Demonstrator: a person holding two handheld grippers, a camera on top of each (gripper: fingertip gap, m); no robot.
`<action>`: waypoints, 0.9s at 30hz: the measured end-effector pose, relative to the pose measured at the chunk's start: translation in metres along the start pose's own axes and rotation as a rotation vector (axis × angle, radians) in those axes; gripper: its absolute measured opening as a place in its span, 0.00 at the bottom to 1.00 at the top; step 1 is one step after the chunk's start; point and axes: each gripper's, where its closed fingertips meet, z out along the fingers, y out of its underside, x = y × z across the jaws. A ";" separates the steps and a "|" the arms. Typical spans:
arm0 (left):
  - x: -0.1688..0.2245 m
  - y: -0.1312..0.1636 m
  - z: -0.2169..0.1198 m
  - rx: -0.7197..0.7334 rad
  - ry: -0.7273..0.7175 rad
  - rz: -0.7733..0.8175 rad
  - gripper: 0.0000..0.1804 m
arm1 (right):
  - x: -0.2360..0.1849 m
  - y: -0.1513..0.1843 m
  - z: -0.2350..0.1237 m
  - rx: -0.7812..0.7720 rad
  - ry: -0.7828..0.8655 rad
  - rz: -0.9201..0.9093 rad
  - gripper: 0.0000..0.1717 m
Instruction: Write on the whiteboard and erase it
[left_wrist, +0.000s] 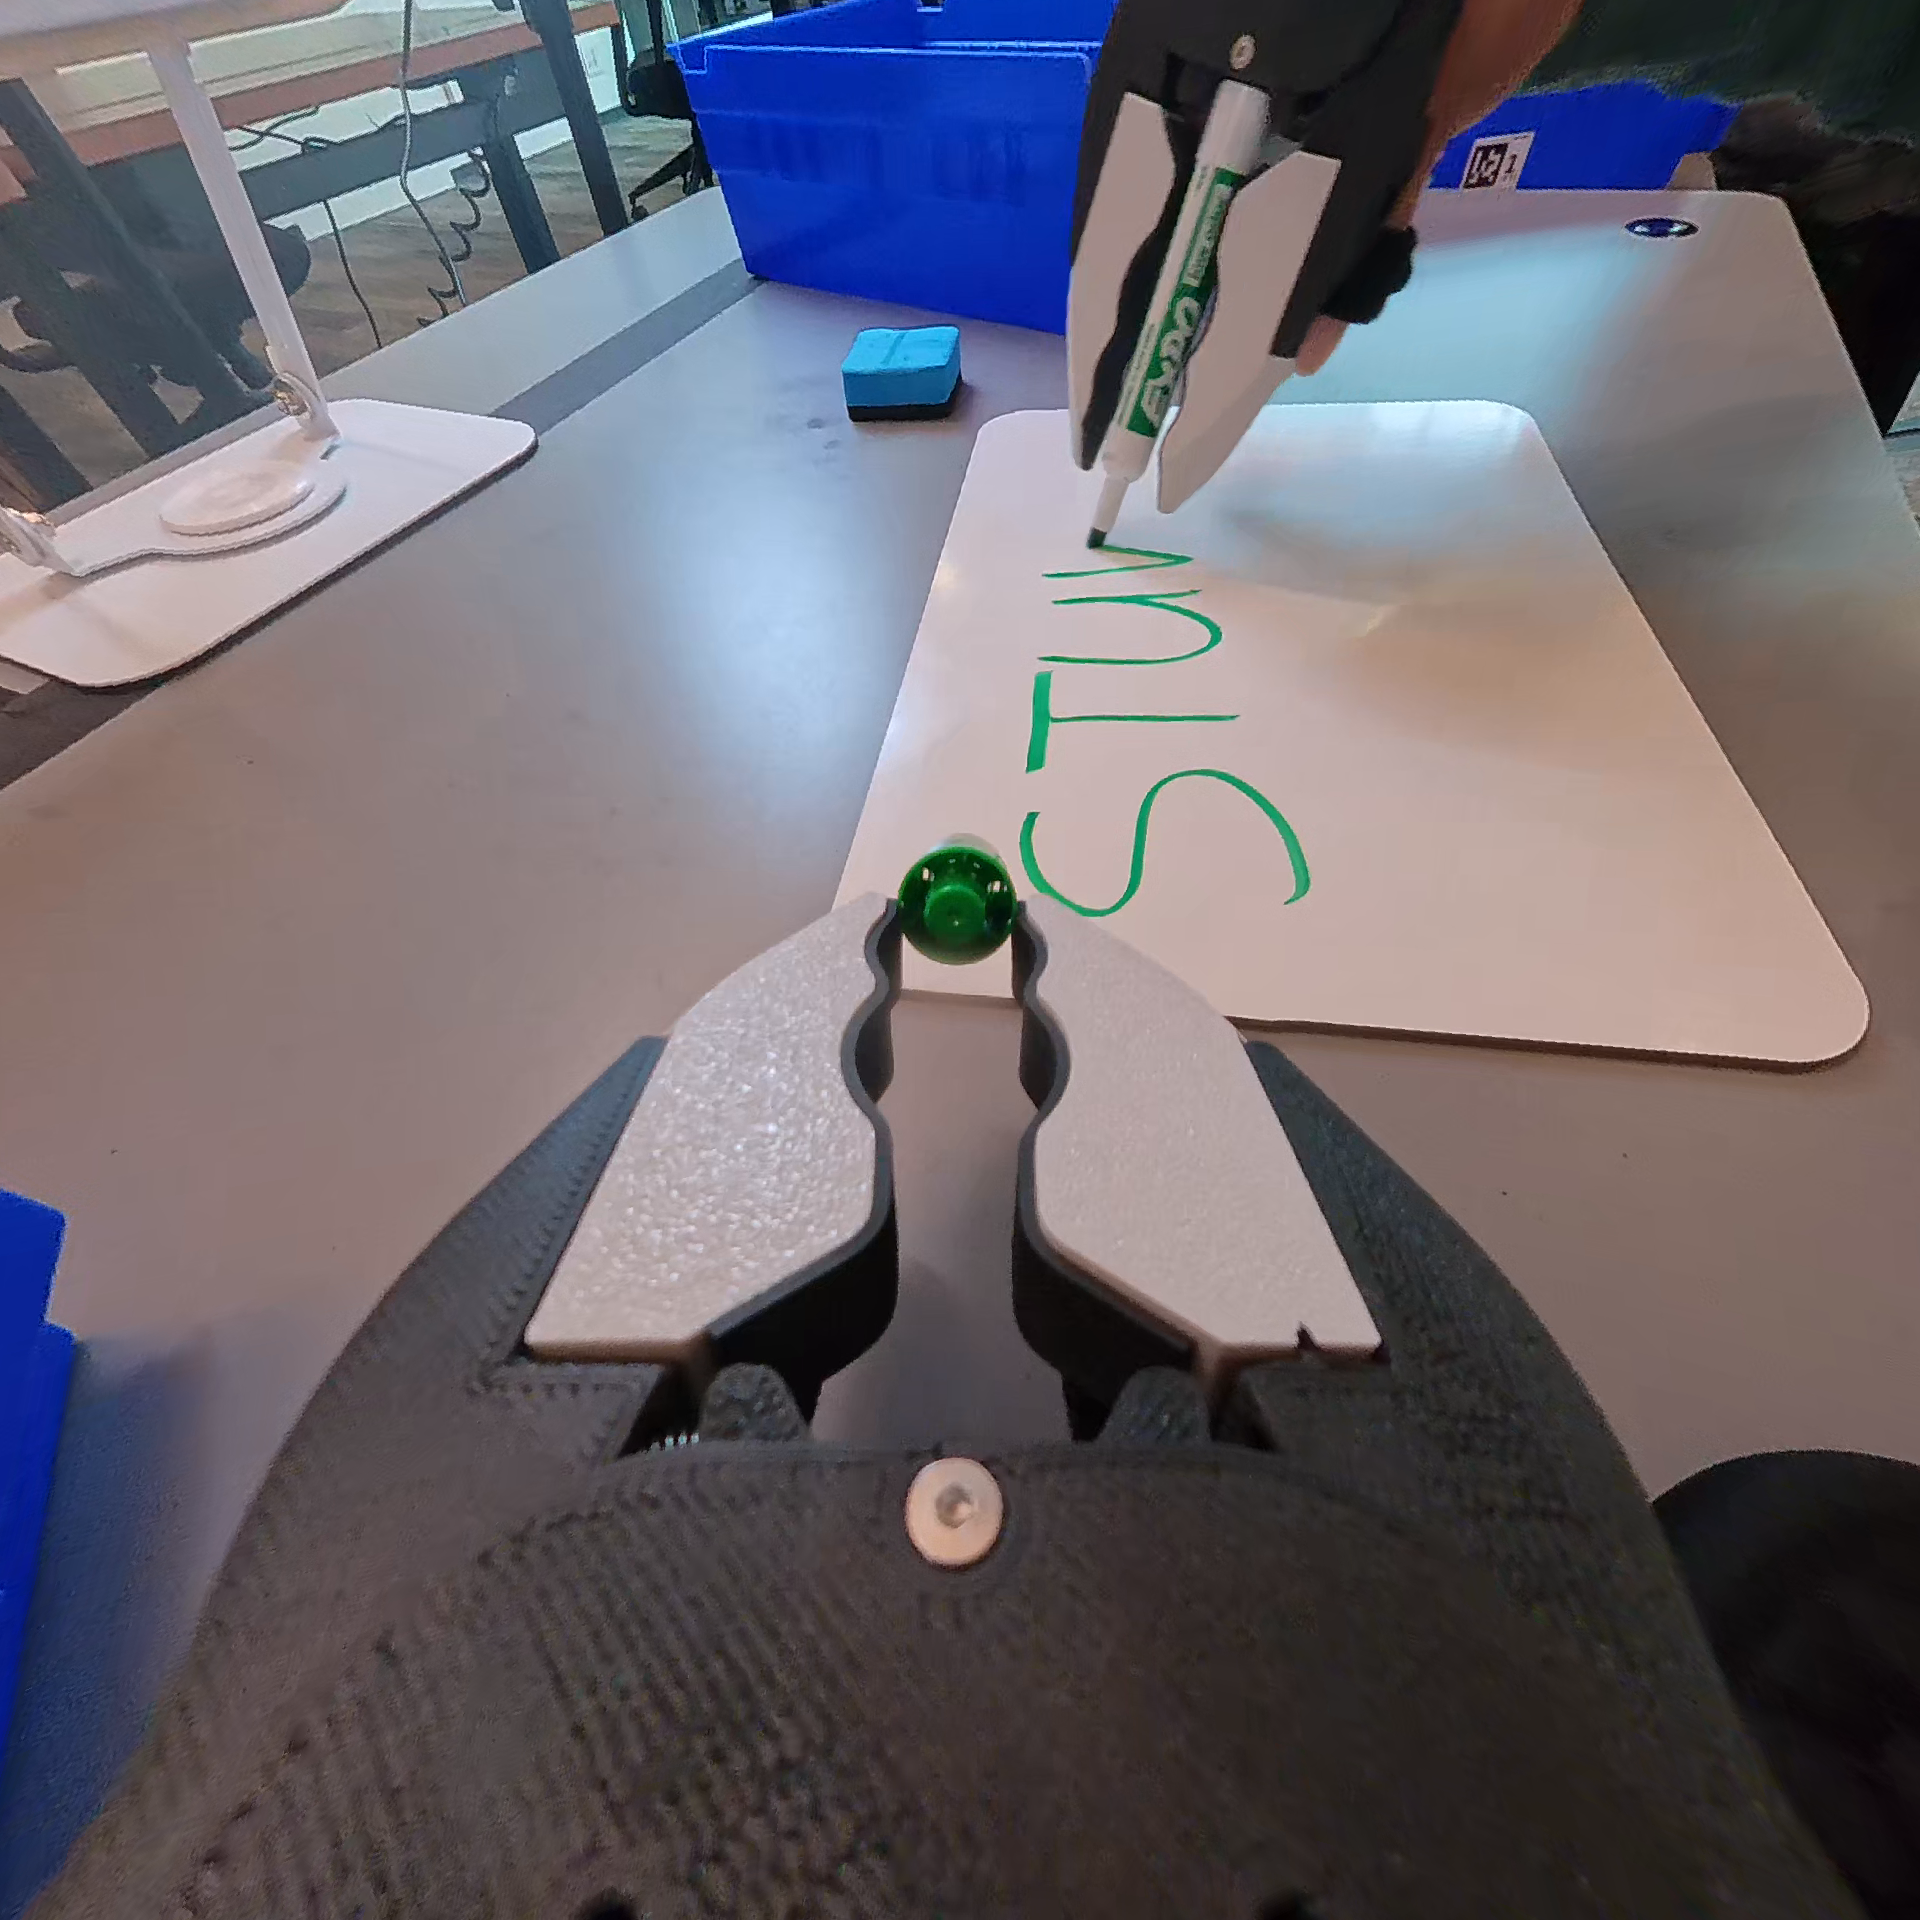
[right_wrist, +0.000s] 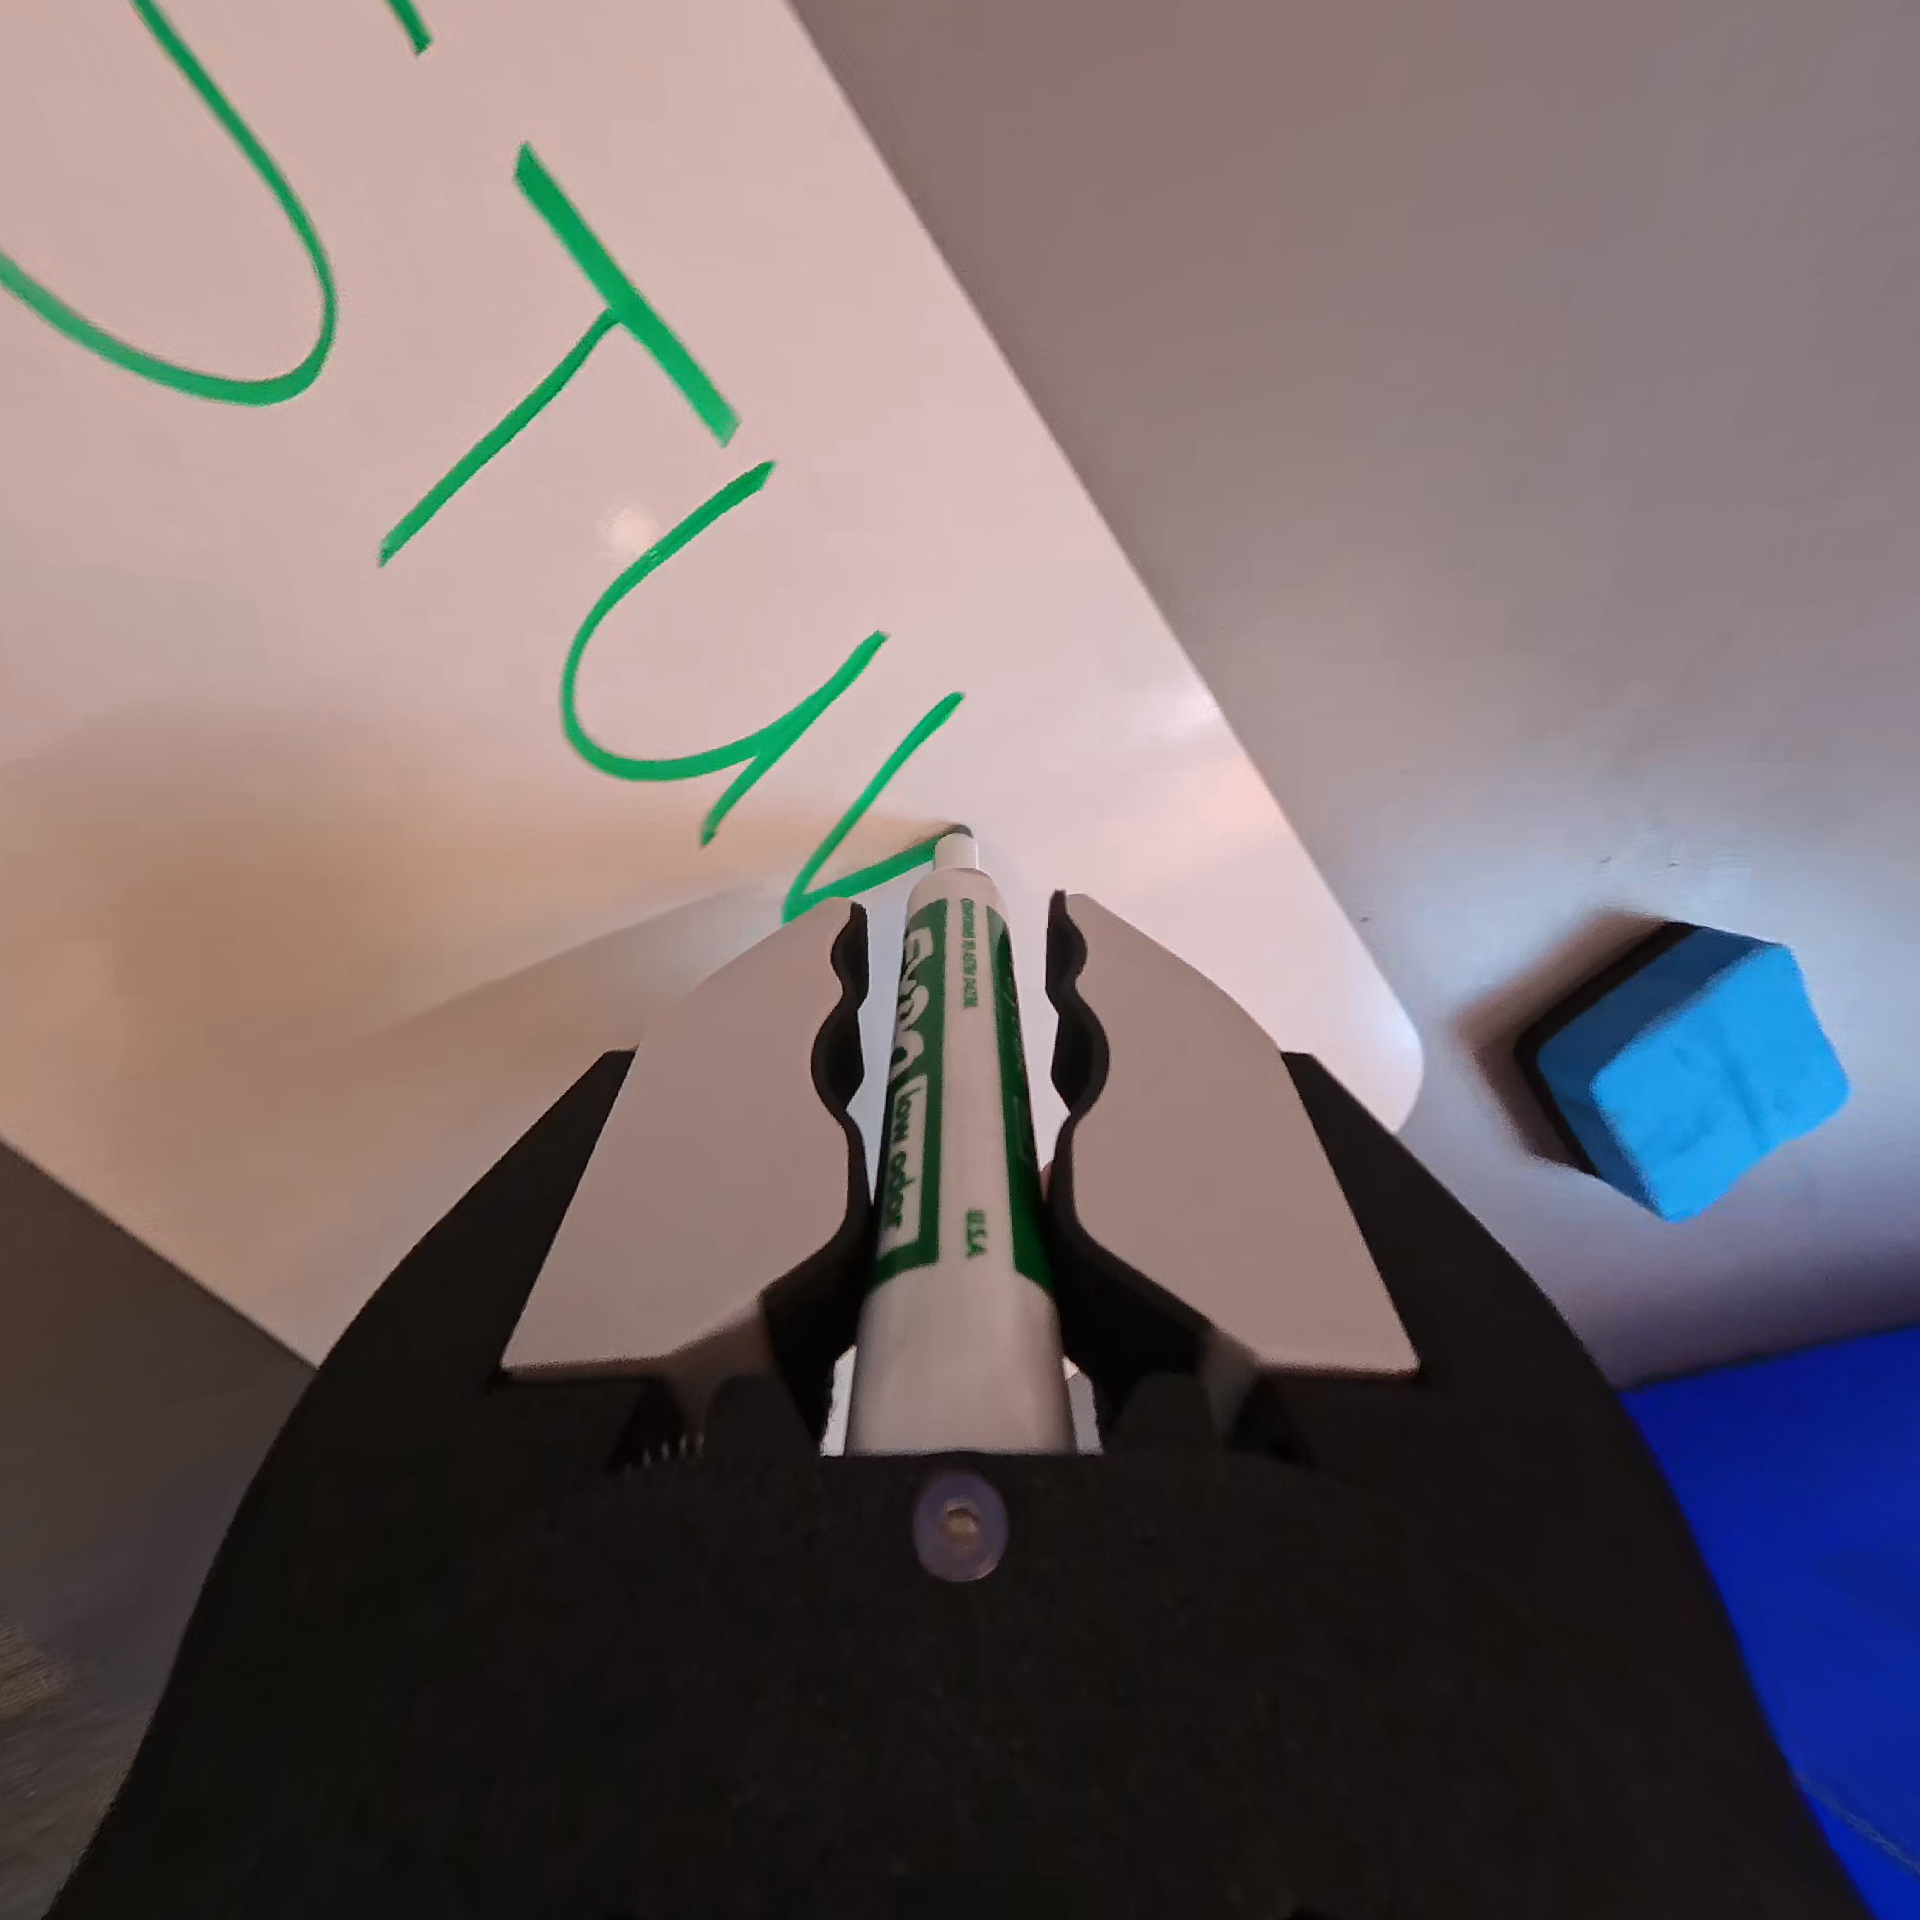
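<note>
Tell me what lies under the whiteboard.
The whiteboard lies flat on the grey table. Only the table shows around its edges; whatever lies beneath is covered.

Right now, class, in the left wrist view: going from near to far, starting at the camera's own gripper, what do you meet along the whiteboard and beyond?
Left gripper → green marker cap in its fingers → whiteboard with green writing → marker tip touching the board, held by the right gripper → blue eraser → blue bin.

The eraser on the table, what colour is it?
The eraser is bright blue with a black bottom layer; the right wrist view shows it best.
</note>
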 end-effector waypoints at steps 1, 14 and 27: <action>0.000 0.000 0.000 0.000 0.000 0.000 0.11 | 0.005 -0.002 0.001 0.005 -0.001 0.008 0.20; 0.000 0.001 0.000 -0.003 0.000 0.003 0.11 | 0.018 -0.001 -0.005 0.053 -0.004 0.064 0.20; -0.001 0.000 0.000 -0.001 -0.002 -0.001 0.11 | 0.007 0.015 -0.004 -0.005 -0.017 0.047 0.20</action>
